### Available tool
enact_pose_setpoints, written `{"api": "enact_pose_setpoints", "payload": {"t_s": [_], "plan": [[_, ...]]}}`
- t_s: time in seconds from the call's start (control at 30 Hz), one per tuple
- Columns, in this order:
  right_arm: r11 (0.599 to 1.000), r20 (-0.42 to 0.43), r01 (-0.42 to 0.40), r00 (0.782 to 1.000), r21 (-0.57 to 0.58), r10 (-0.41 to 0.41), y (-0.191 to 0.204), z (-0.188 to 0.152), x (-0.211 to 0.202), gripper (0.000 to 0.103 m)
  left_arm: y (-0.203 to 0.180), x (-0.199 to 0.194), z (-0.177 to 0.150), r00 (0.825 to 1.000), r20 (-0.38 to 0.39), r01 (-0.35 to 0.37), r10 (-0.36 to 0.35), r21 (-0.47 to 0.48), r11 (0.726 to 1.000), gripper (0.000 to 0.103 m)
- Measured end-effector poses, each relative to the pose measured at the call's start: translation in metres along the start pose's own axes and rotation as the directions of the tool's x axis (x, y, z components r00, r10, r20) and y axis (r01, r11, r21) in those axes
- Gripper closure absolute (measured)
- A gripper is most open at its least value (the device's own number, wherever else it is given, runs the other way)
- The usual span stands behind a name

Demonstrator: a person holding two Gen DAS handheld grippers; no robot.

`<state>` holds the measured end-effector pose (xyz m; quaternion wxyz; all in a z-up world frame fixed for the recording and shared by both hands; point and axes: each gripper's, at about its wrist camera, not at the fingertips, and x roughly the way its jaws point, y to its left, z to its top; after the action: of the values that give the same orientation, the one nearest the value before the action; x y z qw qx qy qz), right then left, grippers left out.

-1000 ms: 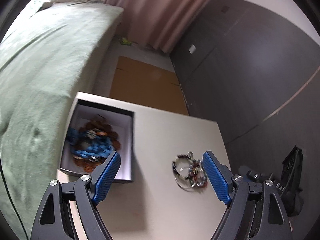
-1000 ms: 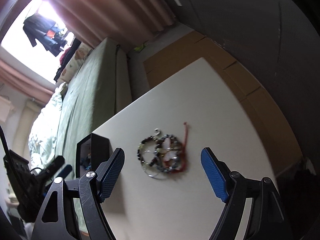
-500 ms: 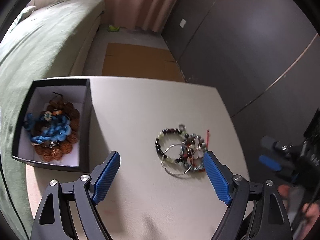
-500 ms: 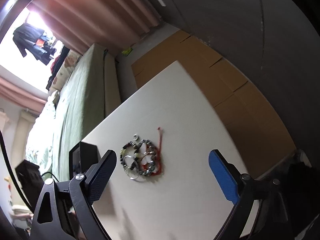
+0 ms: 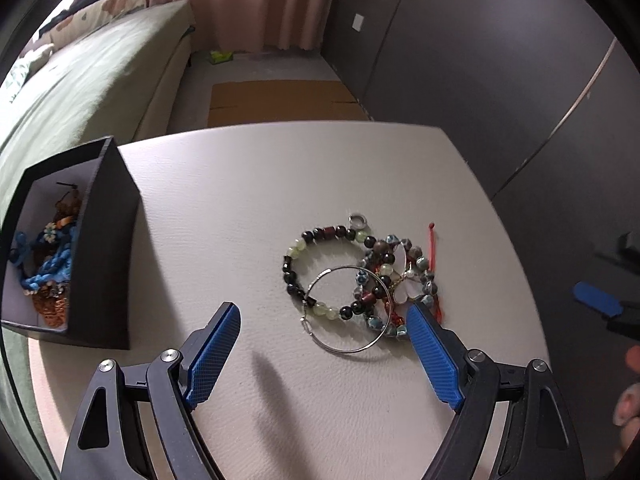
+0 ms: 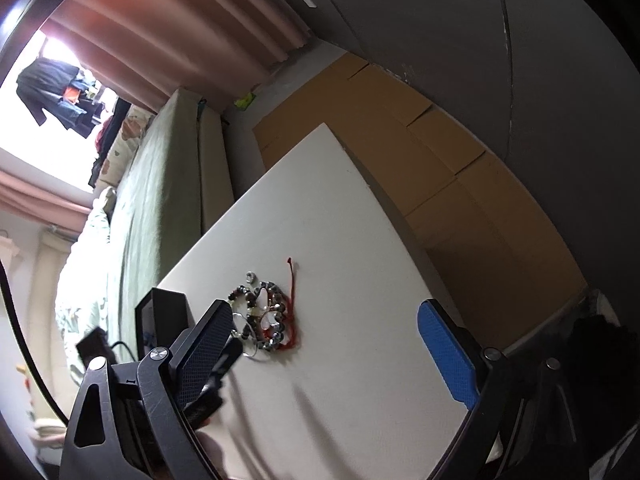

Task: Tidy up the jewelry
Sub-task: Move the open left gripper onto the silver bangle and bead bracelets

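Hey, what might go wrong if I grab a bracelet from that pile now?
The bracelets overlap and the thin metal hoop lies across the beaded ones, so a pinch by the left gripper may lift several tangled together. The red cord could snag. Strung pieces might catch on the black box wall.

bracelets [image 5: 360, 280]: tangled beaded pile, flat on table | box [image 5: 100, 248]: open, holds jewelry

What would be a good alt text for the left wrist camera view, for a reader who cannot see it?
The open left gripper hovers over a tangle of beaded bracelets and a thin silver hoop on a white table. At the left stands a black box holding blue and brown jewelry.
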<state>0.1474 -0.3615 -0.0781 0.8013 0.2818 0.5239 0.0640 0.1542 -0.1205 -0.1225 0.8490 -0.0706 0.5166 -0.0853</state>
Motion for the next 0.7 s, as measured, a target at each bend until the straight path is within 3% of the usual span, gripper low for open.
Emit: {"api": "enact_pose_setpoints", "payload": {"t_s": [0.1, 0.37, 0.4, 0.53, 0.7], "plan": [[1.0, -0.005, -0.014, 1.0, 0.005, 0.014, -0.001, 0.0, -0.001, 0.009, -0.007, 0.01, -0.003, 1.0, -0.009, -0.008, 0.008, 0.01, 1.0, 0.018], [1.0, -0.007, -0.025, 1.0, 0.003, 0.025, -0.005, 0.001, -0.004, 0.009, -0.011, 0.015, -0.001, 0.998, 0.057, -0.03, 0.028, 0.026, 0.999, 0.019], [1.0, -0.008, -0.024, 1.0, 0.006, 0.024, -0.006, 0.001, -0.003, 0.009, -0.01, 0.015, -0.001, 0.997, 0.065, -0.033, 0.031, 0.024, 0.999, 0.021], [1.0, -0.01, -0.007, 1.0, -0.007, 0.007, -0.004, 0.003, 0.001, 0.009, -0.009, 0.013, 0.001, 0.995, 0.078, -0.061, 0.057, 0.041, 0.997, 0.05], [1.0, -0.017, 0.001, 1.0, -0.019, -0.002, 0.001, 0.002, 0.006, 0.009, -0.001, 0.011, 0.004, 0.998, 0.057, -0.016, 0.014, 0.036, 0.999, 0.051]]}}
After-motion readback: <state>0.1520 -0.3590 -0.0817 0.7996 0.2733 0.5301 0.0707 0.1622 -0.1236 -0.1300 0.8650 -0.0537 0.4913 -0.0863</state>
